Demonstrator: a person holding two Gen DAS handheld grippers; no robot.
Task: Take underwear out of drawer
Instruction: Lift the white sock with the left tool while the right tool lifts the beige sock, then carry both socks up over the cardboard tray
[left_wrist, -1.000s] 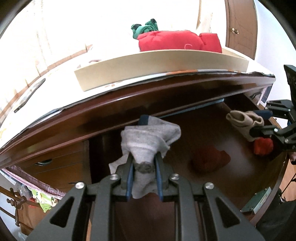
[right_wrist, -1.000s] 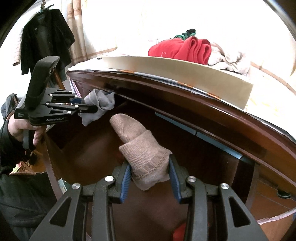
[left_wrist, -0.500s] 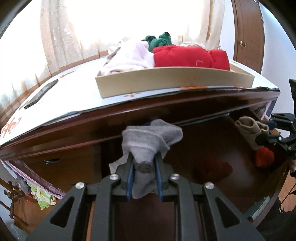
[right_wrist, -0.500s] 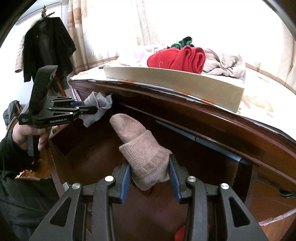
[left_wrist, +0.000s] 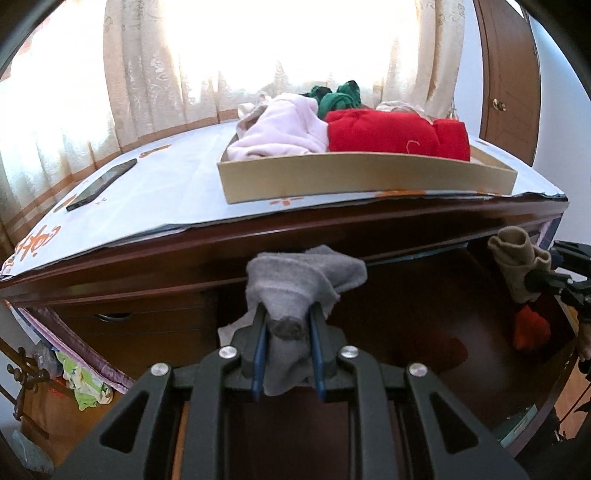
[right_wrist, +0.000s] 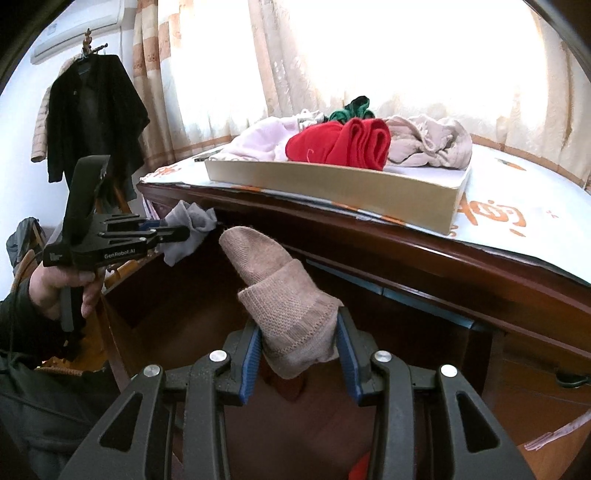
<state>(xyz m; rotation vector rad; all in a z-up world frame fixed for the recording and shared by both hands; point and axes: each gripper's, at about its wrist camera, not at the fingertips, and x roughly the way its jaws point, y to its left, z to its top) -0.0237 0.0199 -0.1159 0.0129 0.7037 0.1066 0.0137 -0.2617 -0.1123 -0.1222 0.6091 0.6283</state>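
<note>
While the left gripper (left_wrist: 286, 334) stands clamped on a grey sock (left_wrist: 295, 286), its blue pads (left_wrist: 258, 356) pinch the bunched fabric from both sides and a loose end hangs below them. The right gripper (right_wrist: 298, 341) is likewise closed on a folded beige sock (right_wrist: 284, 295), cuff between the pads, toe end pointing up and away. Both socks are held above the open drawer (left_wrist: 406, 321), clear of its floor, just below the front edge of the dresser top (left_wrist: 155, 192). Seen from the right wrist, a hand (right_wrist: 59, 288) grips the left gripper's handle near the drawer's left side. A red garment (left_wrist: 530, 328) lies in the drawer at its right side, under the beige sock; another dark red item beside it is too dim to identify. On the dresser top, a shallow cardboard tray (left_wrist: 351, 177) sits along the front edge toward the right corner, holding a red folded garment (left_wrist: 395, 134), a pale pink garment (left_wrist: 280, 129), a green item (left_wrist: 338, 98) and a beige crumpled garment (right_wrist: 432, 144). A black phone (left_wrist: 101, 184) lies near the left edge. Curtains (left_wrist: 122, 74) hang behind; a dark jacket (right_wrist: 92, 110) hangs on the wall at left.
</note>
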